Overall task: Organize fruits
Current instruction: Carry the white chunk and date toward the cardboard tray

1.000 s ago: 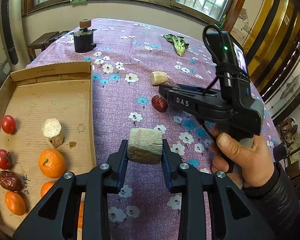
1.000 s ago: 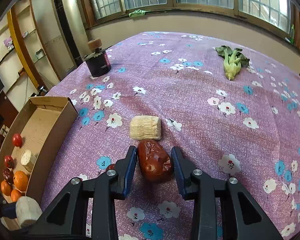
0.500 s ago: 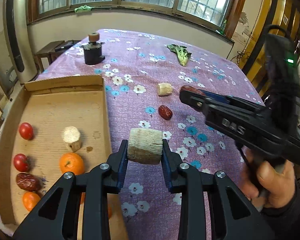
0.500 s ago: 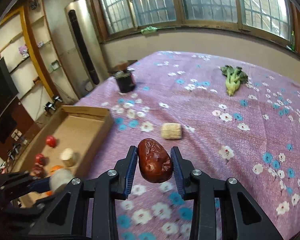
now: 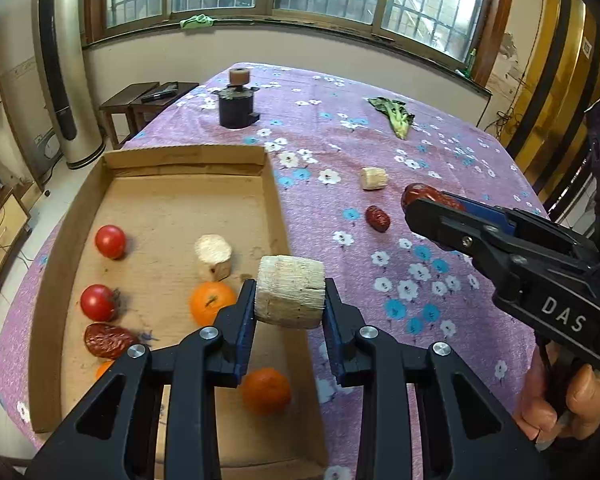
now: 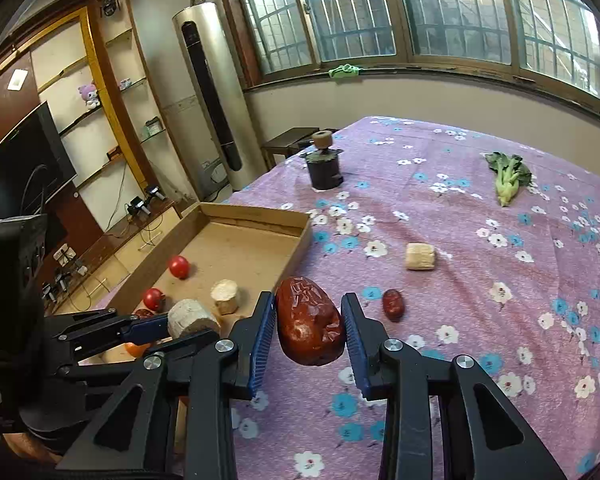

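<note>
We find the left gripper (image 5: pixel 290 300) clamped on a pale cut sugarcane chunk (image 5: pixel 290 297), held clear of the surface above the right-hand wall of the cardboard box (image 5: pixel 278 200), with a second cane piece (image 5: pixel 213 257), two tomatoes (image 5: pixel 110 241), oranges (image 5: pixel 213 303) and a dried date (image 5: pixel 107 340) lying in the box ahead and to its left. We find the right gripper (image 6: pixel 309 330) closed on a large red date (image 6: pixel 309 322), raised off the floral tablecloth (image 6: pixel 500 320). Ahead of it, to the right, a smaller date (image 6: pixel 393 305) and another cane piece (image 6: pixel 420 256) rest on the cloth, apart from each other.
</note>
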